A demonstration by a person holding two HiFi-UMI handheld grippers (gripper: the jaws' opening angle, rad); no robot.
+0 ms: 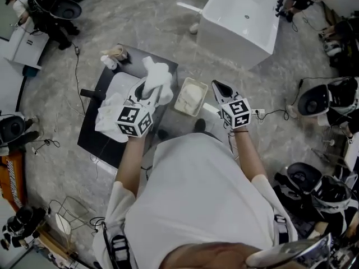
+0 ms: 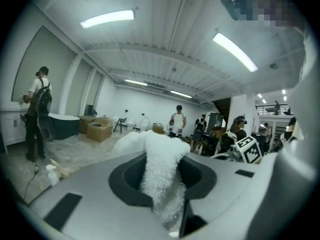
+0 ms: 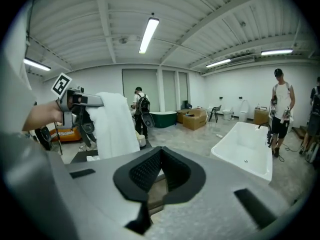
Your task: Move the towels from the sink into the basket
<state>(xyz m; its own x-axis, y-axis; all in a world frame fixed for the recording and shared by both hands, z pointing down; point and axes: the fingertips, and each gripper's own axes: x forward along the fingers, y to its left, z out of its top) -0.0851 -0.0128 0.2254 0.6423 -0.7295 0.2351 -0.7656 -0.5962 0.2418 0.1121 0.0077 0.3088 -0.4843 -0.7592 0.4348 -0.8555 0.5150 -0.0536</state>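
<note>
From the head view, the floor is grey, marbled stone. A black-topped stand (image 1: 95, 133) holds a white sink (image 1: 119, 82), and a crumpled white towel (image 1: 107, 115) lies over the sink's near edge. Just right of the stand sits a cream rectangular basket (image 1: 180, 102) with pale cloth in it. Beyond that, across open floor, is a white rectangular bathtub (image 1: 241, 21). Black cables (image 1: 76, 77) trail over the floor on the left, and dark helmets and gear crowd the right edge. The left gripper (image 1: 151, 88) is above the sink, clamped on a white fluffy towel (image 1: 159, 73) held clear of the basin. The right gripper (image 1: 217, 86) hangs near the basket's right side. Both carry black-and-white square markers. An orange object (image 1: 11, 178) on the far left bears lettering too blurred to read.

In the left gripper view, the left gripper (image 2: 161, 161) pinches the fluffy towel (image 2: 159, 181) between its jaws. The hall is white-walled and strip-lit, with cardboard boxes (image 2: 100, 129) and people standing far off.

In the right gripper view, the right gripper (image 3: 159, 156) has its jaws together and empty. The held towel (image 3: 116, 126) hangs to the left and the bathtub (image 3: 247, 151) stands to the right.
</note>
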